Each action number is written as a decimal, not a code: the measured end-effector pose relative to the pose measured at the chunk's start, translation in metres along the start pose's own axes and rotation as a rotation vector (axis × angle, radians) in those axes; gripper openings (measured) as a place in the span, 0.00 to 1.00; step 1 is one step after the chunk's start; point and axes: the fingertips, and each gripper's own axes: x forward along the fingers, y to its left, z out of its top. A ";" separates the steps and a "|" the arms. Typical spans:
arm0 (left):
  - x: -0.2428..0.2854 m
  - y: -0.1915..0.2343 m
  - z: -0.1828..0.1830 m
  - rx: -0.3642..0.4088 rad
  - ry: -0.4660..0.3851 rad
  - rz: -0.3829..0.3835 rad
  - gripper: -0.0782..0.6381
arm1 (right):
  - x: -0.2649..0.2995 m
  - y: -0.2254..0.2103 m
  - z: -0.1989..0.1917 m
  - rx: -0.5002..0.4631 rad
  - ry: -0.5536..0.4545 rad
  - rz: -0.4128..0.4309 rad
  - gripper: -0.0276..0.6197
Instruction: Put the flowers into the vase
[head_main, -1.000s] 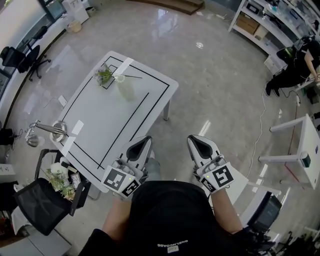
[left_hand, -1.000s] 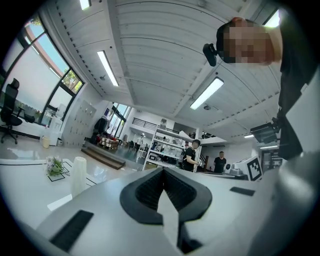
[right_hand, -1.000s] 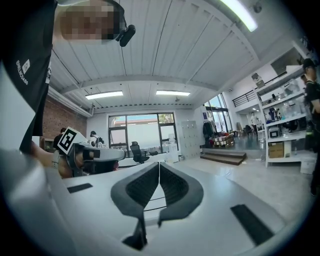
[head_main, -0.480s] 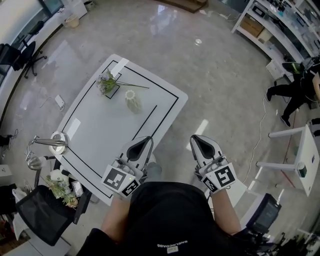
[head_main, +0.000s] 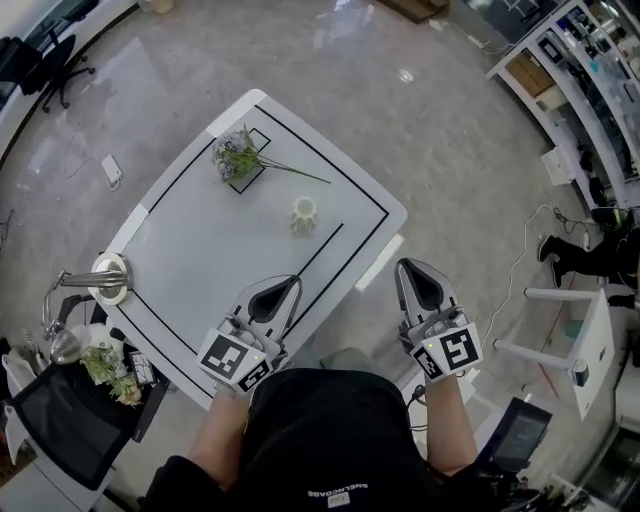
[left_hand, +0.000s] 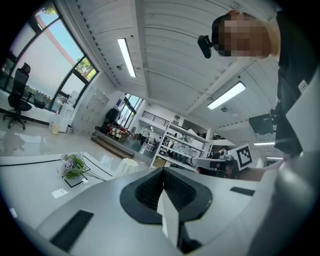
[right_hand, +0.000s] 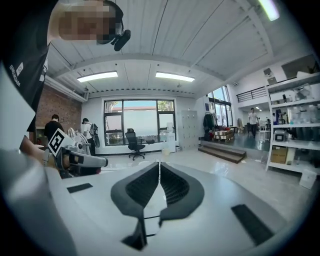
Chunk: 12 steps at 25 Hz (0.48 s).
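behind the left tongs (head_main: 296, 281), shirt print (head_main: 335, 493) unreadable.

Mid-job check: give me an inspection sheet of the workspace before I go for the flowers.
Surface: white table, marked with black tape lines.
Job's things: flowers lying at the far left corner; vase upright mid-table, no flowers in it, apart from them.
Clutter: metal fixture with a round base at the table's left edge.
Grippers: left gripper and right gripper both shut, jaws empty, short of the vase.
Cables: white cable on the floor at right.
Surroundings: shelving far right; a person below it.
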 end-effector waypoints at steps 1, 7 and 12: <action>-0.001 0.006 -0.001 -0.002 0.001 0.005 0.11 | 0.006 -0.001 0.001 -0.007 0.008 -0.001 0.06; -0.006 0.021 -0.003 -0.011 0.001 0.012 0.11 | 0.032 -0.007 0.007 -0.055 0.057 0.024 0.06; -0.005 0.025 -0.004 -0.003 0.005 0.042 0.12 | 0.059 -0.009 0.012 -0.090 0.092 0.095 0.06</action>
